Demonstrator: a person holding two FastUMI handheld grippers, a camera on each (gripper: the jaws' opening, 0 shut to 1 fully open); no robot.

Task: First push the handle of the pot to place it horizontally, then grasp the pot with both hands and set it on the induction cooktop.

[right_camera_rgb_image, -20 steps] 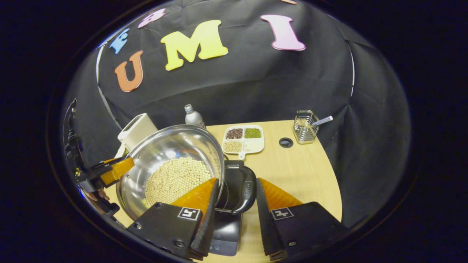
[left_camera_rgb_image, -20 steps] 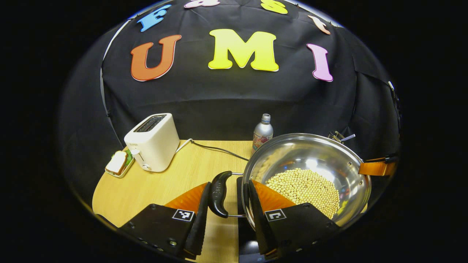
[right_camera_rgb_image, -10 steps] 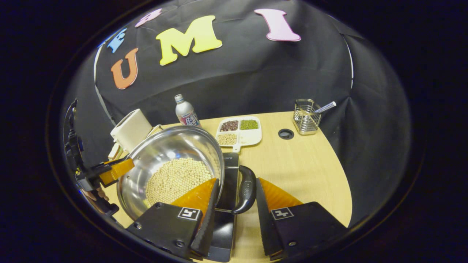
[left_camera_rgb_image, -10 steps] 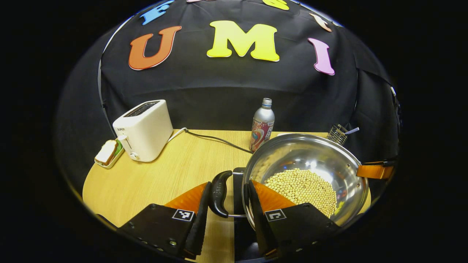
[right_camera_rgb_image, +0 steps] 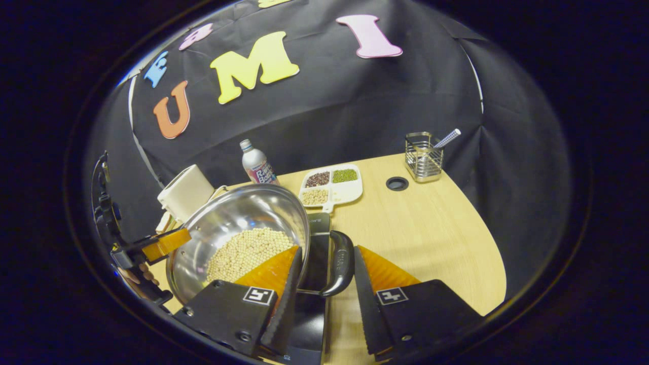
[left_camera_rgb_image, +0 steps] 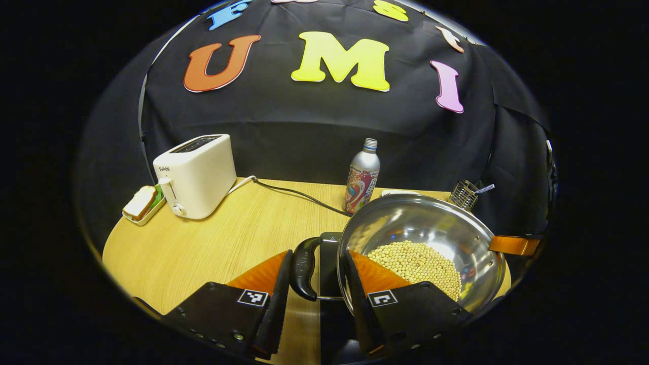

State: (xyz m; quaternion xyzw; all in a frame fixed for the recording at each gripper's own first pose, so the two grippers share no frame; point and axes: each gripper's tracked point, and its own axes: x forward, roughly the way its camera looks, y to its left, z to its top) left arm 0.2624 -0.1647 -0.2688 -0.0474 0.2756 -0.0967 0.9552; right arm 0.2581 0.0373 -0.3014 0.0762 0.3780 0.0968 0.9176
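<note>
A: Left gripper (left_camera_rgb_image: 314, 289)?
B: Spread either side of a black loop handle (left_camera_rgb_image: 303, 268), one finger against it. Real squeeze impossible to judge.
A: Right gripper (right_camera_rgb_image: 324, 289)?
B: Same, astride the opposite handle (right_camera_rgb_image: 344, 263).
A: And the pot (left_camera_rgb_image: 436, 223)?
B: Slung between both, beans (left_camera_rgb_image: 416, 261) inside, handles crosswise to the fingers. Right over the black cooktop (right_camera_rgb_image: 318, 238); touching or not, hard to say. Probably straight down next, load shared equally.

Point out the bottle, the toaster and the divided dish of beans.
bottle (left_camera_rgb_image: 362, 177): left gripper view, on its body.
toaster (left_camera_rgb_image: 197, 175): left gripper view, on its front side.
divided dish (right_camera_rgb_image: 350, 191): right gripper view, on its bare compartment.
</note>
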